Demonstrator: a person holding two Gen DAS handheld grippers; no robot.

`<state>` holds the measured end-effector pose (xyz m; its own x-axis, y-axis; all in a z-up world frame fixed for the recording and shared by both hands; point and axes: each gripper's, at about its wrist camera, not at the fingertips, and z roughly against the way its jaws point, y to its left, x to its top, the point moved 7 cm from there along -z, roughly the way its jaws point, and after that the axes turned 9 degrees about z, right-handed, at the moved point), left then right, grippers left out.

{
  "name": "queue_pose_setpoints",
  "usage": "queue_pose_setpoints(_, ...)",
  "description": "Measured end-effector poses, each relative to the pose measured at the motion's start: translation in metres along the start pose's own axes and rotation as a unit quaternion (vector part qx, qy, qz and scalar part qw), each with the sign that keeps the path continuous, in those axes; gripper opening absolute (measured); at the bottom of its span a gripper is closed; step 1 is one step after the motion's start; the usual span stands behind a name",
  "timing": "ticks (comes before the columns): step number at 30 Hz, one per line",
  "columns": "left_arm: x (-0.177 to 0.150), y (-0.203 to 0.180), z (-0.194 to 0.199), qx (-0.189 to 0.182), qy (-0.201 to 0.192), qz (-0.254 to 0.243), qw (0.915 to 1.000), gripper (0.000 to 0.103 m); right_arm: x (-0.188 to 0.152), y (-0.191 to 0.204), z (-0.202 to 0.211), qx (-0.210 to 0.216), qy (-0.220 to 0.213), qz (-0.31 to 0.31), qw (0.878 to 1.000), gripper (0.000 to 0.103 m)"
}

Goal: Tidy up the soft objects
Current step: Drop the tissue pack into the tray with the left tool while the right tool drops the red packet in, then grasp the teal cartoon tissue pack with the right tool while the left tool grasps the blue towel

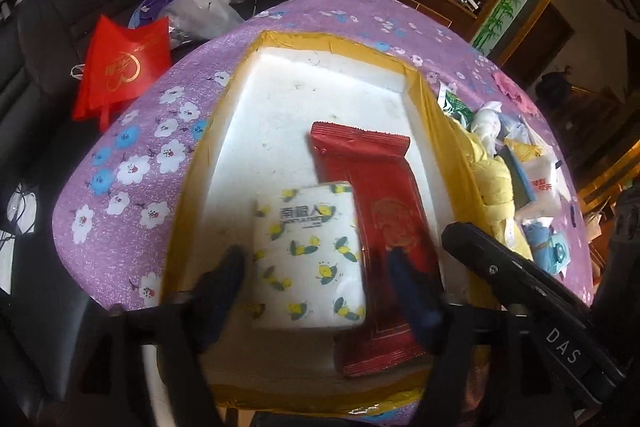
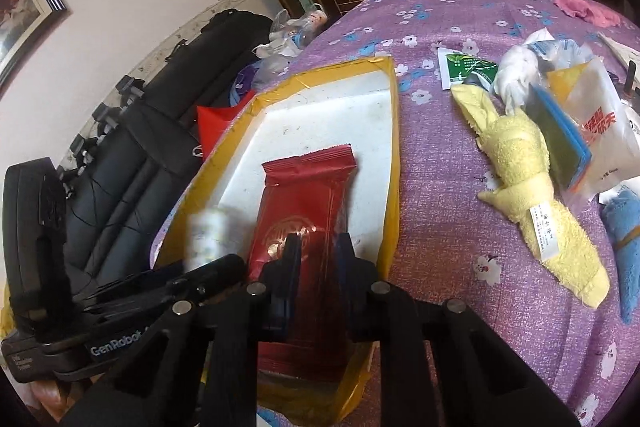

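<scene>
A white foam tray [image 1: 296, 41] [image 2: 344, 65] with yellow-taped rims lies on the purple flowered tablecloth. Inside it, a lemon-print tissue pack [image 1: 308, 251] lies flat beside a long red pack [image 1: 372, 179] [image 2: 304, 187]. My left gripper [image 1: 314, 275] is open and straddles the tissue pack, its pads clear of the pack's sides. My right gripper [image 2: 318, 251] has its jaws close together on the red pack's near half, with red wrapper showing in the narrow gap. A rolled yellow towel [image 2: 532, 195] and a blue cloth [image 2: 628, 227] lie right of the tray.
Right of the tray are a green sachet [image 2: 468, 67], a white cloth [image 2: 516, 71], a blue-edged sponge [image 2: 560, 135], a printed plastic bag [image 2: 600, 123] and a pink cloth [image 2: 584, 9]. A black couch with a red bag [image 1: 120, 67] stands left. A wooden cabinet stands behind.
</scene>
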<state>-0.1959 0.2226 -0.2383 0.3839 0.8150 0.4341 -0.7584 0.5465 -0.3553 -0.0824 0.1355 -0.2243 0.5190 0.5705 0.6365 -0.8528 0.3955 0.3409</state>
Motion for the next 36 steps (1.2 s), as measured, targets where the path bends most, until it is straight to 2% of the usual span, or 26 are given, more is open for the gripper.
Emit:
queue_pose_setpoints(3,0.003,0.002,0.006,-0.010,-0.005,0.011,0.9999,0.093,-0.003,0.002,0.007,0.035,-0.005,-0.010,0.999,0.025)
queue_pose_setpoints(4,0.004,0.002,0.008,-0.012,-0.007,0.011,0.9998,0.093,-0.004,0.003,0.014,0.053,-0.013,-0.010,0.998,0.033)
queue_pose_setpoints(5,0.004,0.001,0.010,-0.011,-0.011,0.014,0.9998,0.093,-0.005,0.004,0.018,0.058,-0.019,-0.007,0.998,0.048)
queue_pose_setpoints(7,0.002,-0.004,0.018,-0.017,-0.027,0.016,0.9994,0.093,-0.006,0.006,0.035,0.066,-0.041,0.006,0.997,0.063)
queue_pose_setpoints(8,0.001,-0.009,0.023,-0.023,-0.035,0.010,0.9991,0.093,-0.007,0.006,0.042,0.061,-0.047,0.013,0.997,0.074)
queue_pose_setpoints(9,-0.001,-0.017,0.029,-0.028,-0.047,0.000,0.9985,0.093,-0.008,0.004,0.050,0.051,-0.055,0.018,0.997,0.078)
queue_pose_setpoints(13,-0.007,-0.053,0.046,-0.054,-0.082,-0.035,0.9945,0.093,-0.018,-0.018,0.081,0.053,-0.077,0.009,0.996,0.079)
queue_pose_setpoints(16,-0.020,-0.087,0.045,-0.095,-0.062,-0.061,0.9917,0.093,-0.027,-0.047,0.097,0.047,-0.080,-0.018,0.995,0.081)
queue_pose_setpoints(20,-0.038,-0.126,0.033,-0.118,-0.033,-0.086,0.9887,0.093,-0.040,-0.093,0.121,0.017,-0.084,-0.056,0.995,0.081)
queue_pose_setpoints(27,-0.062,-0.170,0.012,-0.123,0.005,-0.121,0.9851,0.093,-0.057,-0.168,0.150,-0.060,-0.083,-0.140,0.985,0.081)
queue_pose_setpoints(31,-0.072,-0.184,0.005,-0.128,0.019,-0.136,0.9823,0.093,-0.061,-0.213,0.156,-0.103,-0.077,-0.199,0.971,0.081)
queue_pose_setpoints(36,-0.077,-0.188,0.003,-0.127,0.021,-0.142,0.9815,0.093,-0.056,-0.244,0.146,-0.137,-0.063,-0.243,0.958,0.081)
